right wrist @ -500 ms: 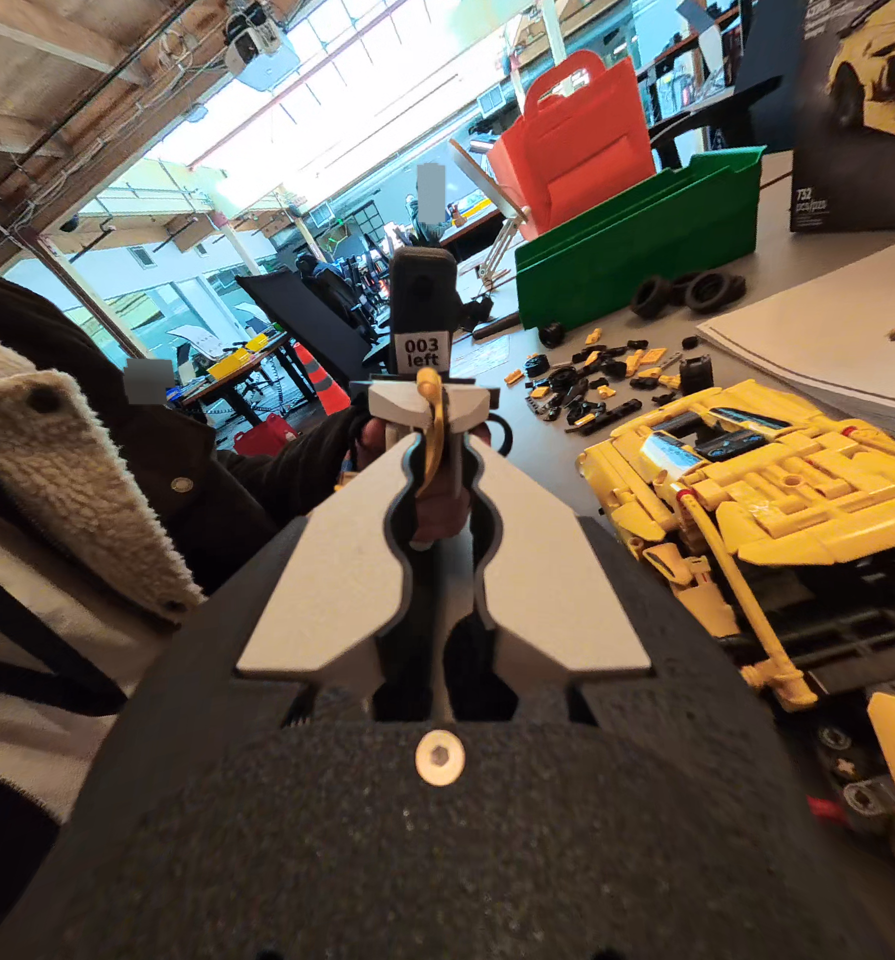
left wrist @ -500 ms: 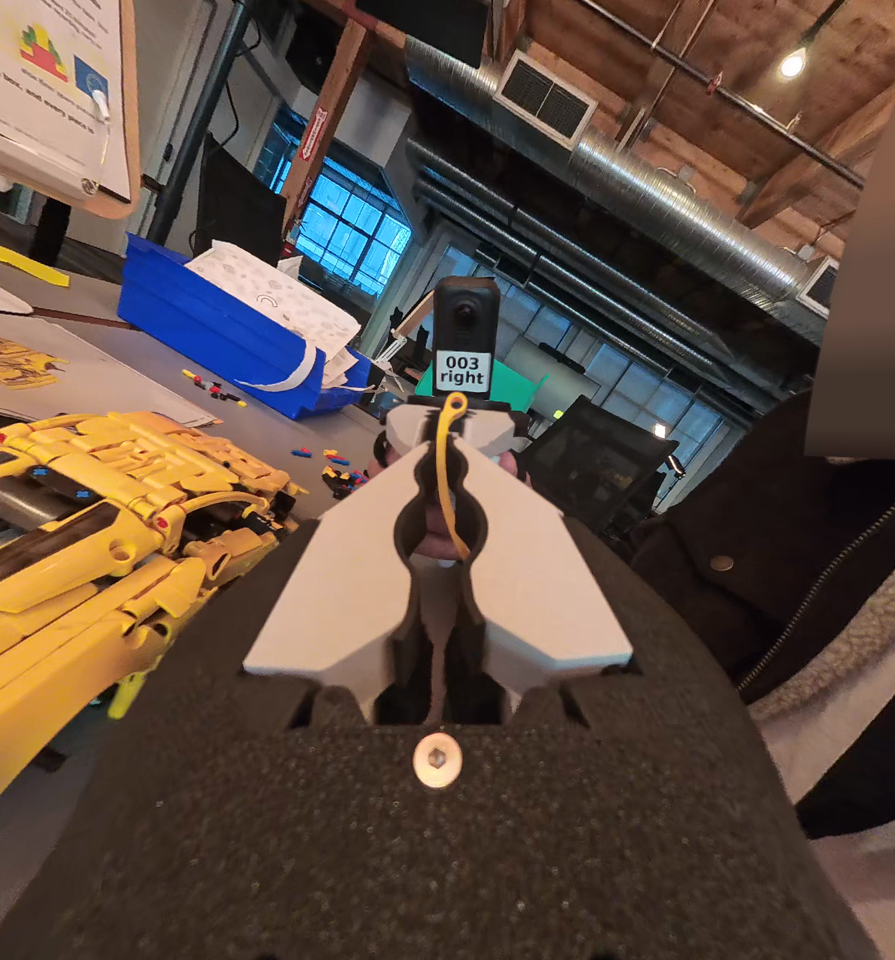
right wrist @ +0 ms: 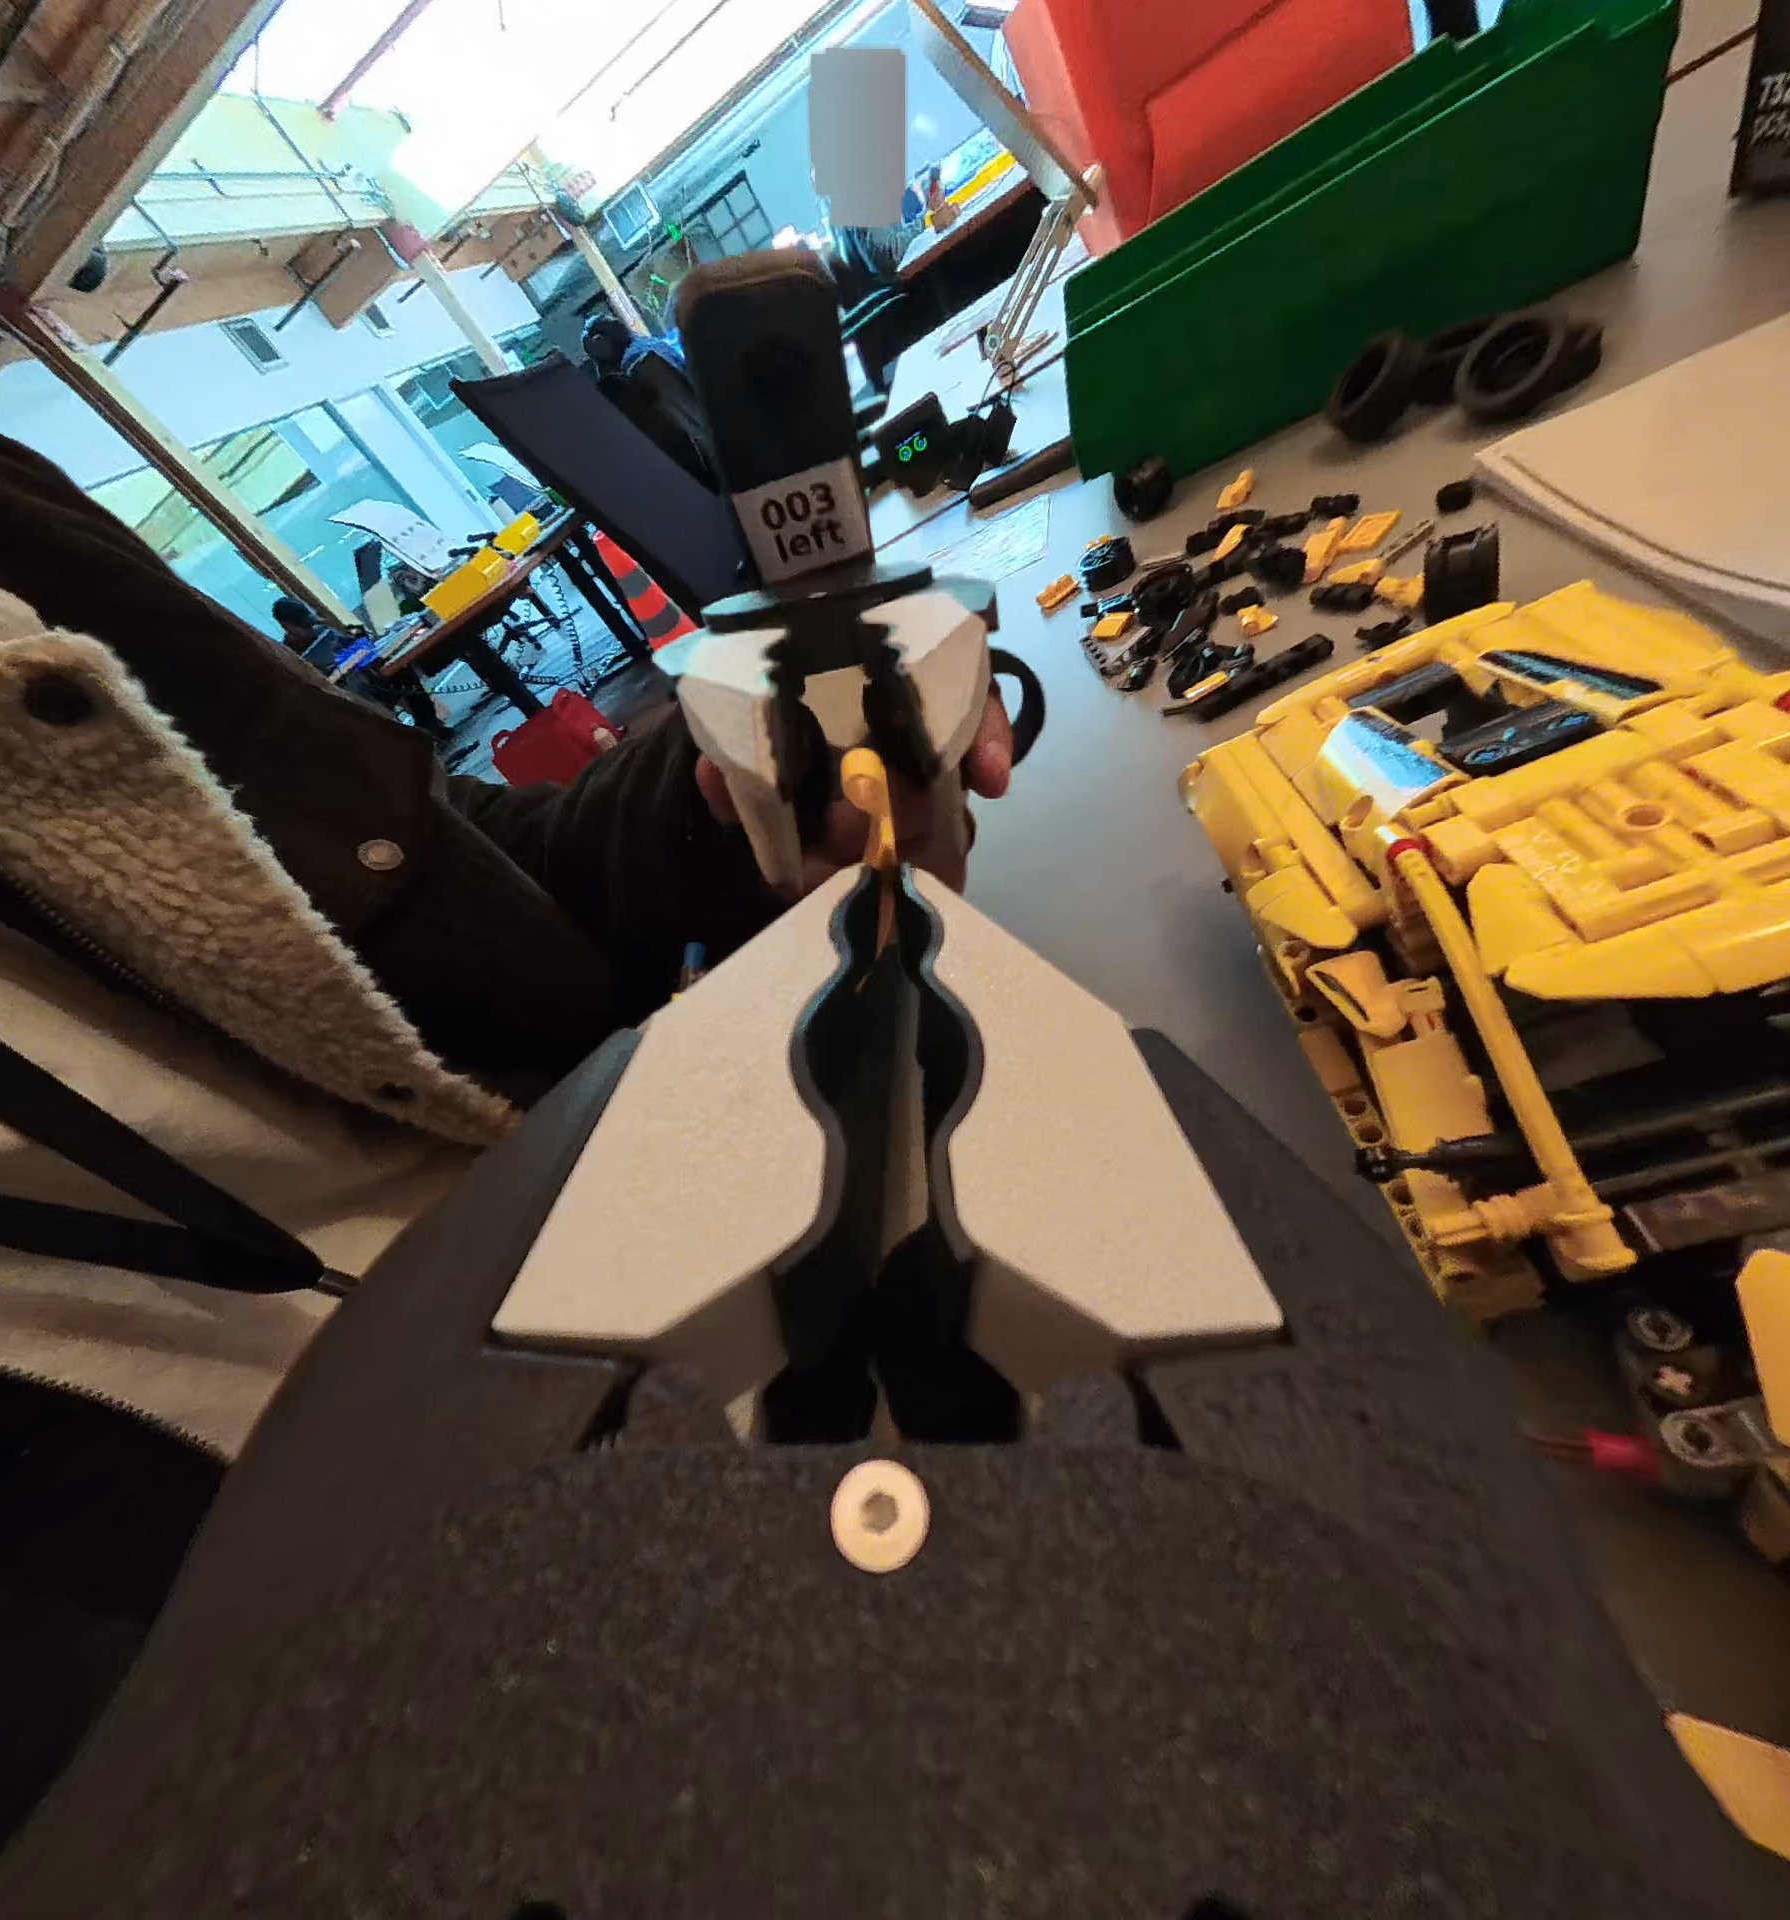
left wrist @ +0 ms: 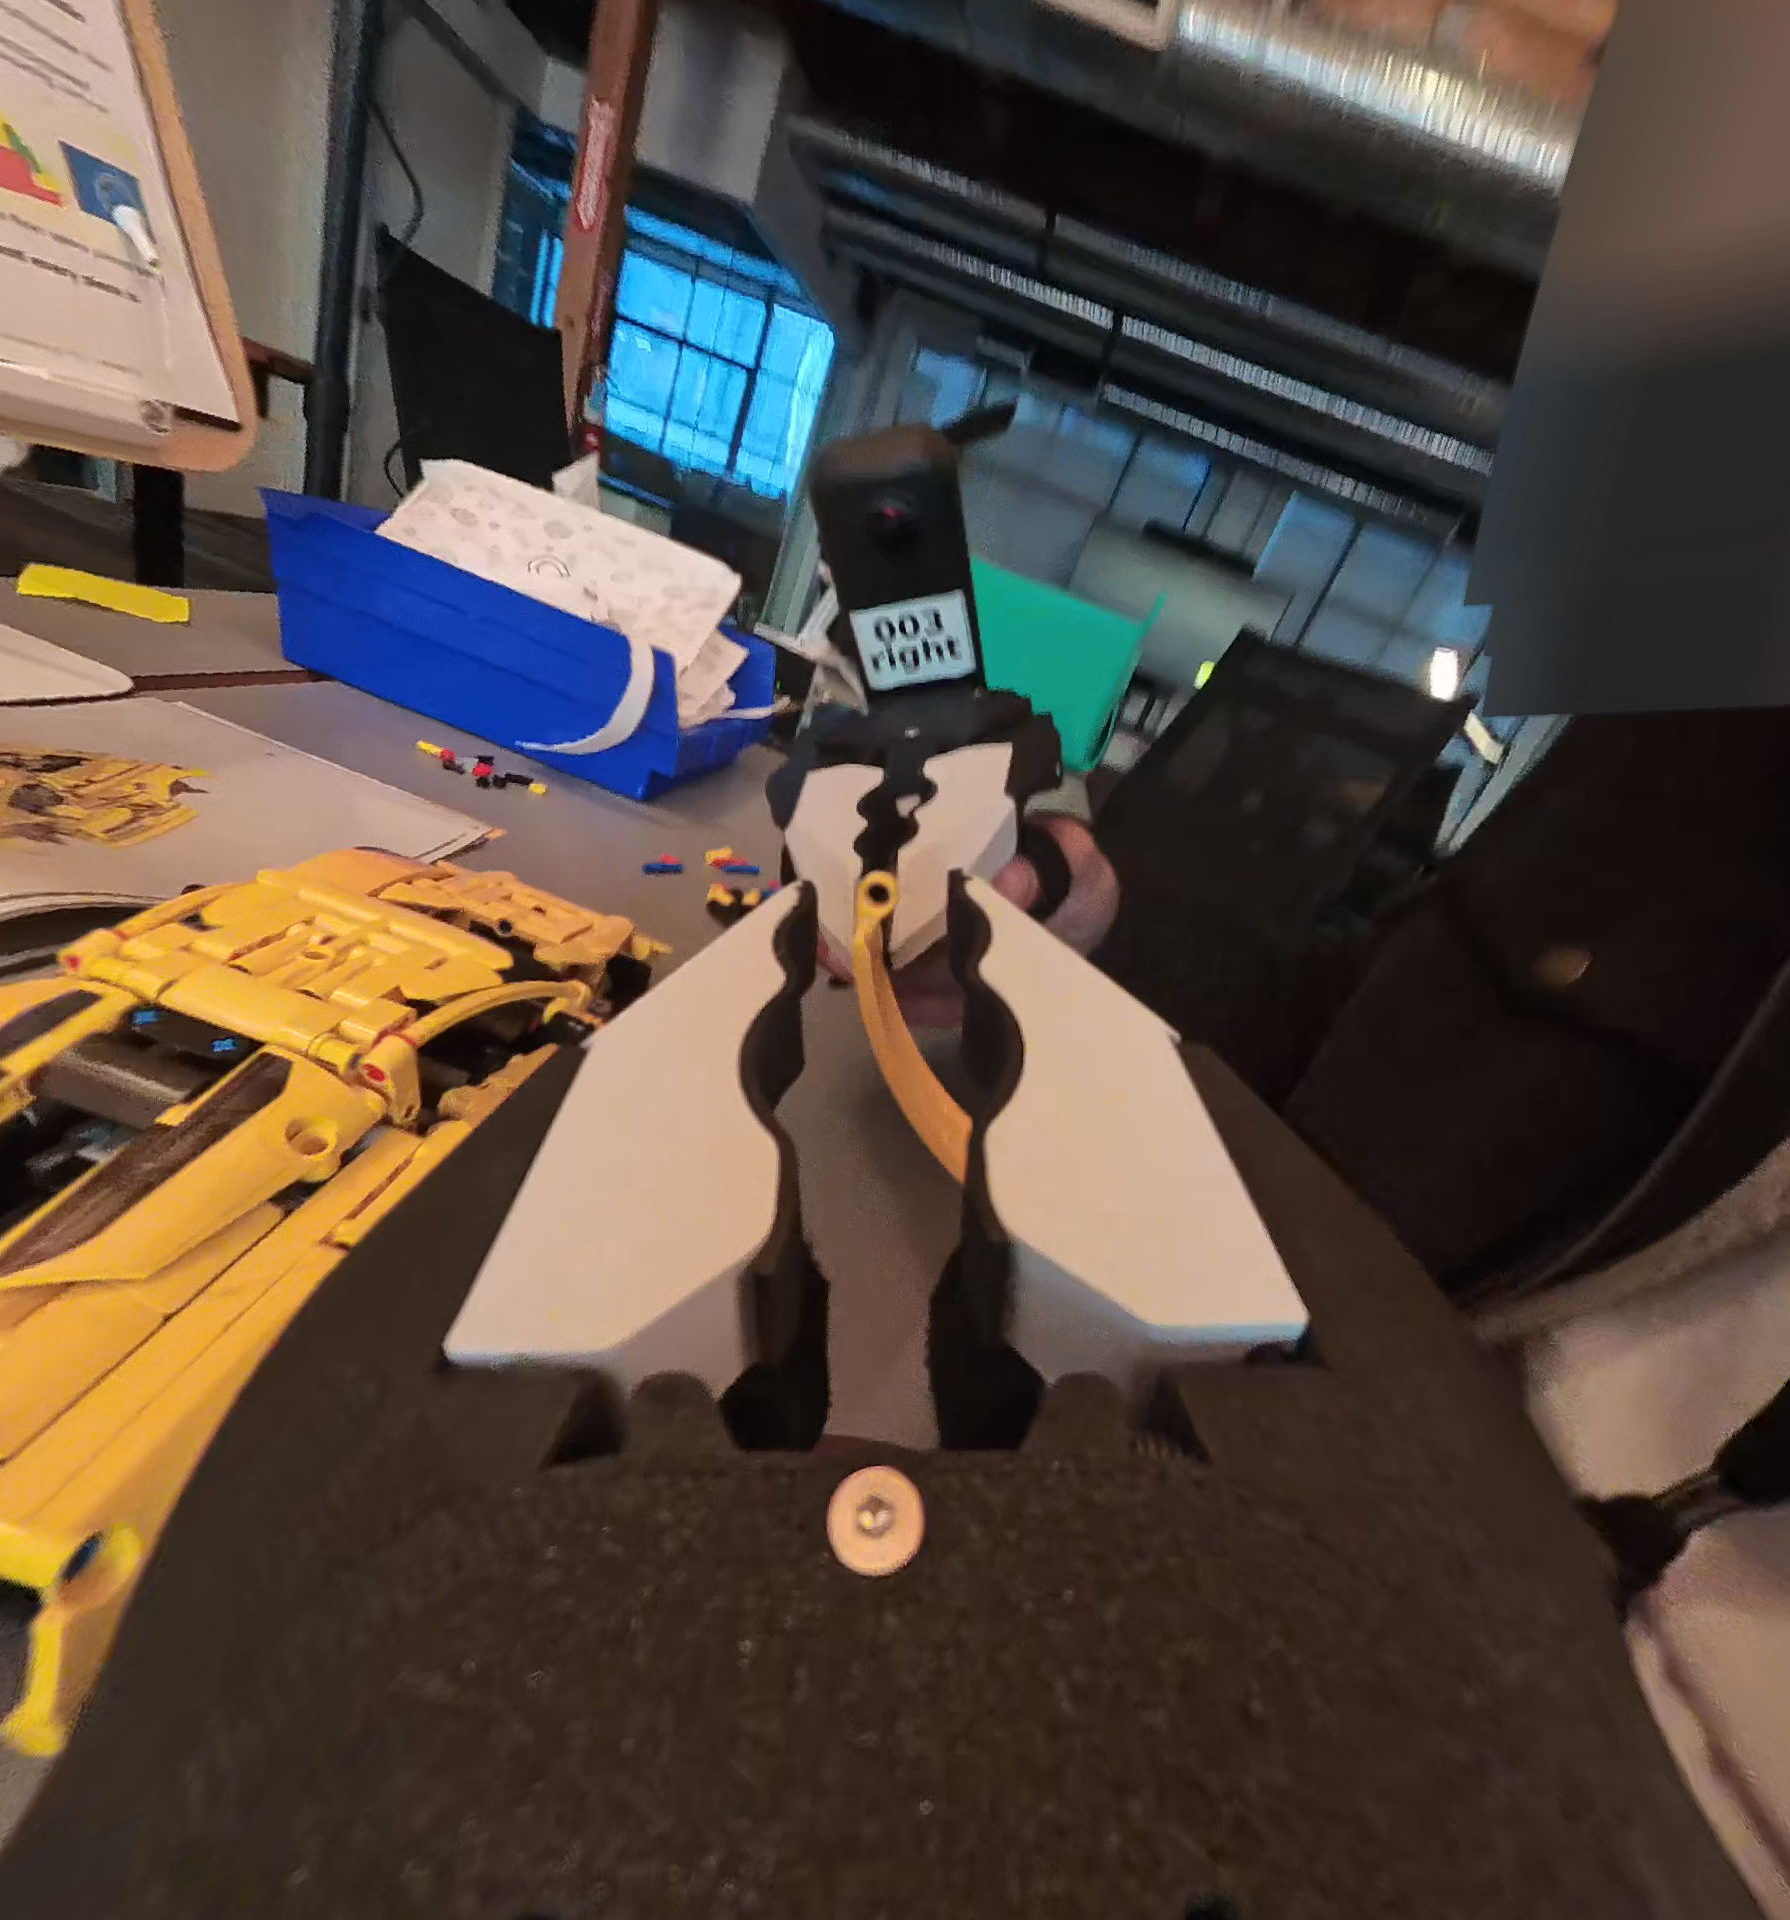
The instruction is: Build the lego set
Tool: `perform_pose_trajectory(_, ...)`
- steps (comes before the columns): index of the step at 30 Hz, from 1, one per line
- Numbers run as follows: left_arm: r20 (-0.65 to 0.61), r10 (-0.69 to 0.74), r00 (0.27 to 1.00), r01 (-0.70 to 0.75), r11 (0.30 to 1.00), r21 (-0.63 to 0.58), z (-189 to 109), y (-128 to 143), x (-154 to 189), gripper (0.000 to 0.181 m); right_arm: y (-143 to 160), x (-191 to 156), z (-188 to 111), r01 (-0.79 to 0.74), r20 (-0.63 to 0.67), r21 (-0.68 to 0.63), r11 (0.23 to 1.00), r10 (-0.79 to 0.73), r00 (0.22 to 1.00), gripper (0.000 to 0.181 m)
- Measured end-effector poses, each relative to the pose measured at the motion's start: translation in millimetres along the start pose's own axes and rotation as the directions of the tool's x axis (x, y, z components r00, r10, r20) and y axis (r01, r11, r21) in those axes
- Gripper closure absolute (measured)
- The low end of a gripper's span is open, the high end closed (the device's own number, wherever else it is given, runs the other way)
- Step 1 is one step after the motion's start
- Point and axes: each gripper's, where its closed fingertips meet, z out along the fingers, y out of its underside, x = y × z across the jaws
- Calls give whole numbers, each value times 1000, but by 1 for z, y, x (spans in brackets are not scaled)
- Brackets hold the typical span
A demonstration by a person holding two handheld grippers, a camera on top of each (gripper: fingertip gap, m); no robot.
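Yellow curved rod is now passing to the right gripper, clamped on it; left gripper has spread wide. Car is sitting on the table, awaiting it.

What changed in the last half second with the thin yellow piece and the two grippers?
The left gripper opened and let go of the thin yellow piece; the right gripper has stayed shut on it and now holds it alone. The yellow car hasn't moved on the table.
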Motion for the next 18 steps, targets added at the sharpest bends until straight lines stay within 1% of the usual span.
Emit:
perform_pose_trajectory(3,24,126,992,-122,984,-128,-3,15,-4,160,5,0,0,-7,4,-30,1000,7,1000,180)
perform_pose_trajectory(4,30,143,989,-138,980,-144,-4,17,-5,160,7,0,2,-12,5,-42,999,13,1000,180)
perform_pose_trajectory(7,11,150,989,-147,979,-143,-5,16,-2,163,14,0,5,-15,8,-78,997,16,1000,180)
perform_pose_trajectory(9,-2,160,987,-158,972,-173,-4,22,0,167,15,-1,6,-10,10,-85,996,11,1000,180)
perform_pose_trajectory(11,-8,168,986,-167,971,-174,-4,22,1,174,16,0,6,-12,5,-95,995,12,1000,180)
perform_pose_trajectory(18,-15,168,986,-167,967,-190,-4,25,2,174,22,2,5,-10,0,-128,992,10,1000,180)
